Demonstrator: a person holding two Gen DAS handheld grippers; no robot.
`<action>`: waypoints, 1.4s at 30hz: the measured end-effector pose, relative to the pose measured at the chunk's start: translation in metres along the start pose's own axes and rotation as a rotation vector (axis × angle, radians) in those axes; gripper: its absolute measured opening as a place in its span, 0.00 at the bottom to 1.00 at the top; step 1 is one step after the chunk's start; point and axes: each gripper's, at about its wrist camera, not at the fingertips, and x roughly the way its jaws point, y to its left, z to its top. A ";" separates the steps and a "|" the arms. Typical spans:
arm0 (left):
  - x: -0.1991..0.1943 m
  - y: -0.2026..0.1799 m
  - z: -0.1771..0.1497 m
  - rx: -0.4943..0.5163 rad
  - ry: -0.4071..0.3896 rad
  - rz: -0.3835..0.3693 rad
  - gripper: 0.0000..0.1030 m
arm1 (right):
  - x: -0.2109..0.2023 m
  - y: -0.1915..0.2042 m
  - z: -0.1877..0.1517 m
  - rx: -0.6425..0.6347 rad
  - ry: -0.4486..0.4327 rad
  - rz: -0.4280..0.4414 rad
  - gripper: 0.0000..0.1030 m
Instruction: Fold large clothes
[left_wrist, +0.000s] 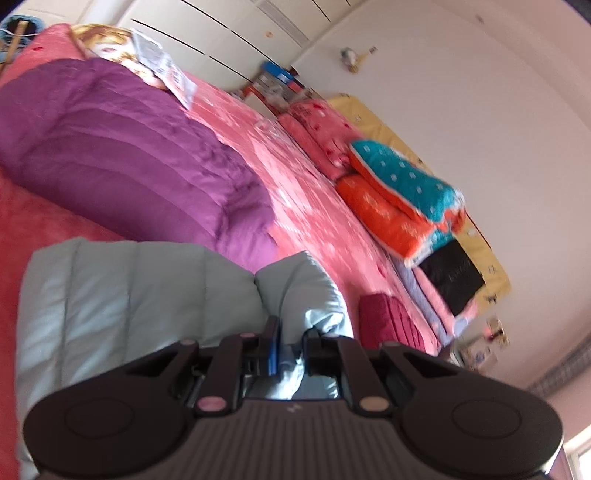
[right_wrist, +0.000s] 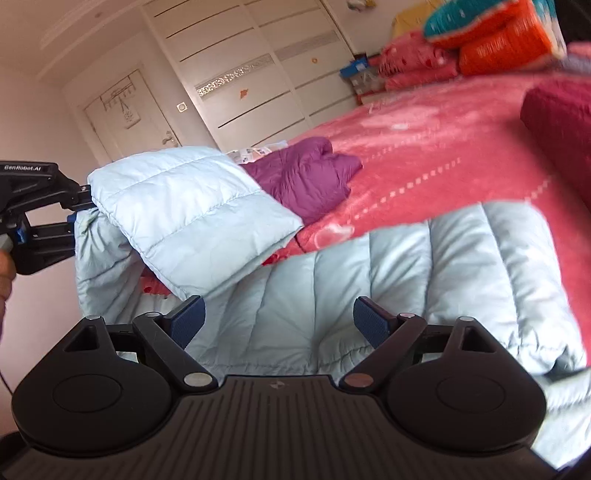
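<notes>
A: Gripping anything, that left tongs (left_wrist: 290, 345)?

B: Yes. Its jaws are pinched tight on a fold of the pale blue jacket (right_wrist: 388, 280). From the right wrist view you can see the left tongs (right_wrist: 75, 212) at the left edge, holding one corner of the jacket up off the bed (right_wrist: 443, 147), so a quilted flap hangs tilted over the rest.

A: And the right tongs (right_wrist: 279, 321)?

B: Spread wide, nothing between the blue pads (right_wrist: 371, 321). They hover just above the jacket's quilted body, and I cannot tell whether they touch it.

A: Where does the jacket lie?

B: On the near edge of the bed, on the pink cover. Most of it is flat; only the raised corner is off the surface. In the left wrist view the jacket (left_wrist: 129, 295) fills the lower left, bunched right at the jaws.

A: What else is on the bed?

B: A purple jacket (left_wrist: 129, 155), heaped just beyond the blue one. A dark red cushion (left_wrist: 391, 317) sits near the far side. Farther back there is a stack of bedding (left_wrist: 399, 199), teal on orange, next to pink pillows (left_wrist: 321, 129).

A: The room behind?

B: White wardrobe doors (right_wrist: 258, 74) and a white door (right_wrist: 129, 118) with a handle. A hand (right_wrist: 5, 266) shows at the left edge behind the left tongs.
</notes>
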 end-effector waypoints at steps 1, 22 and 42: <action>0.004 -0.003 -0.002 0.008 0.010 -0.007 0.07 | 0.001 -0.005 -0.003 0.035 0.013 0.017 1.00; 0.078 -0.058 -0.069 0.231 0.214 -0.069 0.08 | -0.070 -0.055 0.004 0.377 -0.297 -0.009 1.00; 0.095 -0.076 -0.145 0.737 0.260 0.145 0.69 | -0.072 -0.053 0.005 0.106 -0.263 -0.267 1.00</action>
